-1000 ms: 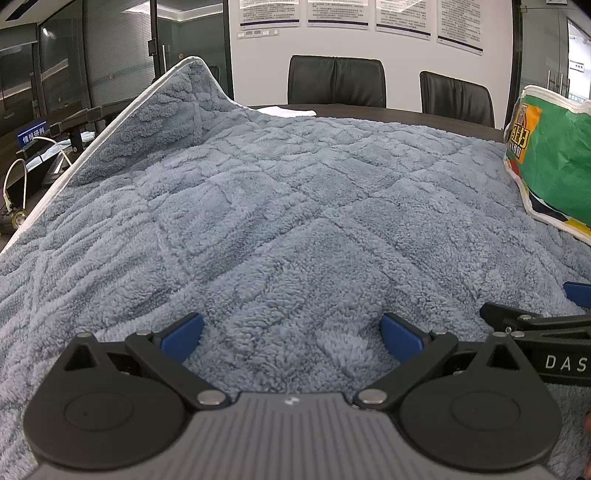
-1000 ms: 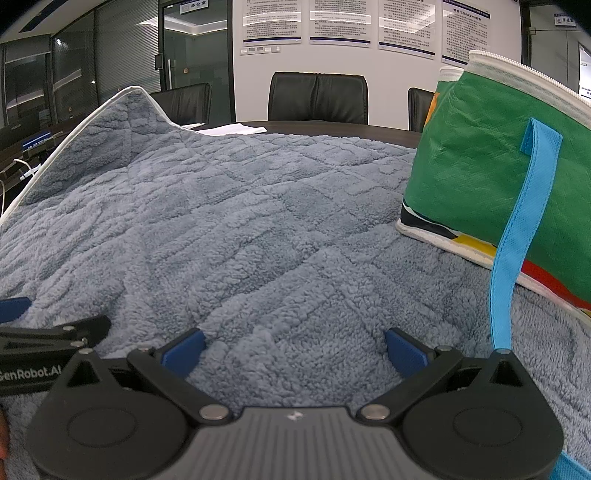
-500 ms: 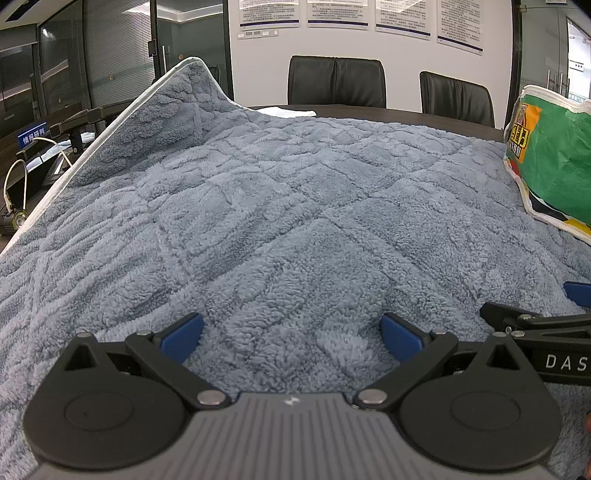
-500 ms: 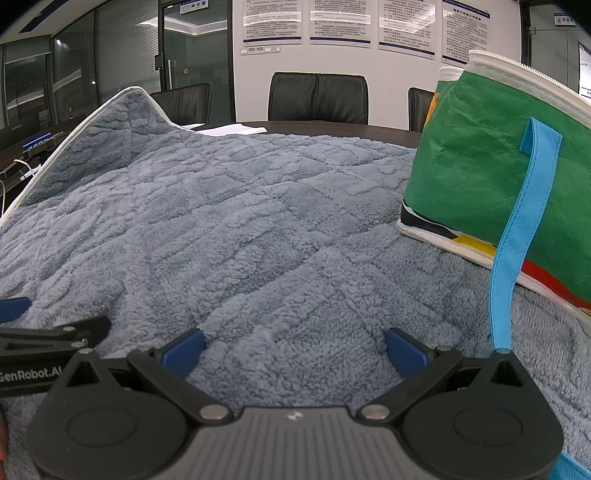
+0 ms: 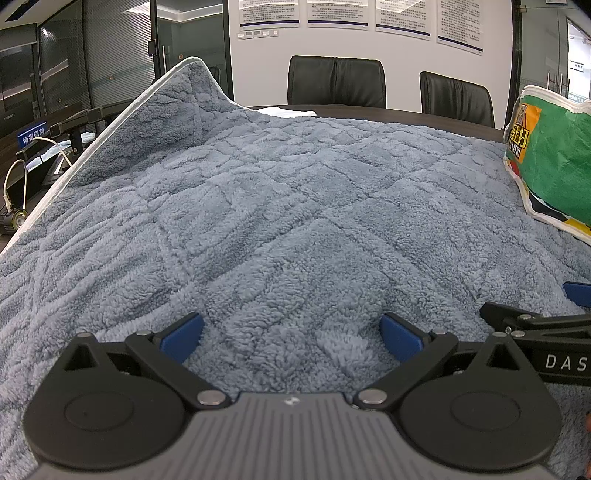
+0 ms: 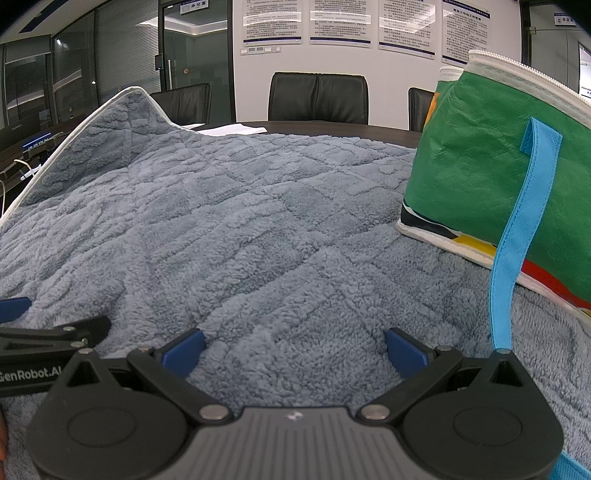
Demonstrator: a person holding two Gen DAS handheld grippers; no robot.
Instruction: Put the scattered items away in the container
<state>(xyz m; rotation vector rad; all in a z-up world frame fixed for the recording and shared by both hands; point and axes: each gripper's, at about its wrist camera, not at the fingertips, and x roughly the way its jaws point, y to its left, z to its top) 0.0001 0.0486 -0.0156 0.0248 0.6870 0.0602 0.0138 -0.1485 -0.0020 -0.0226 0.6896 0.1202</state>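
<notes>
**Both grippers parked low on the blanket, bag off to the right**

Closest to the cameras: the left gripper (image 5: pixel 291 334) sits right down on the fluffy grey-blue blanket (image 5: pixel 280 206), its blue-tipped fingers (image 5: pixel 181 334) spread wide with nothing between them but fleece. Same story for the right gripper (image 6: pixel 294 345), fingers (image 6: pixel 405 350) spread apart, holding nothing, tips resting at the blanket surface. The two are side by side; each one pokes into the edge of the other's view, and you can read lettering on the black arms.

A bit further out it's just blanket, quilted in a diamond pattern and covering pretty much the whole bench (image 5: pixel 424 116). On the far left one corner of it stands up in a peak, showing the white trim (image 5: pixel 110 125) along the edge.

Off to the right, the green bag (image 6: pixel 480 177) sits on top of the blanket, open at the top with a white zip edge, and a bright blue strap (image 6: pixel 517 236) hangs down its side toward the right gripper. I can't see into the bag from here.

Behind all that: a strip of dark bench with a white sheet (image 6: pixel 236 129) on it, black chairs (image 5: pixel 336 81) along the far side, then a white wall with posters (image 6: pixel 340 20) and glass partitions on the left.
</notes>
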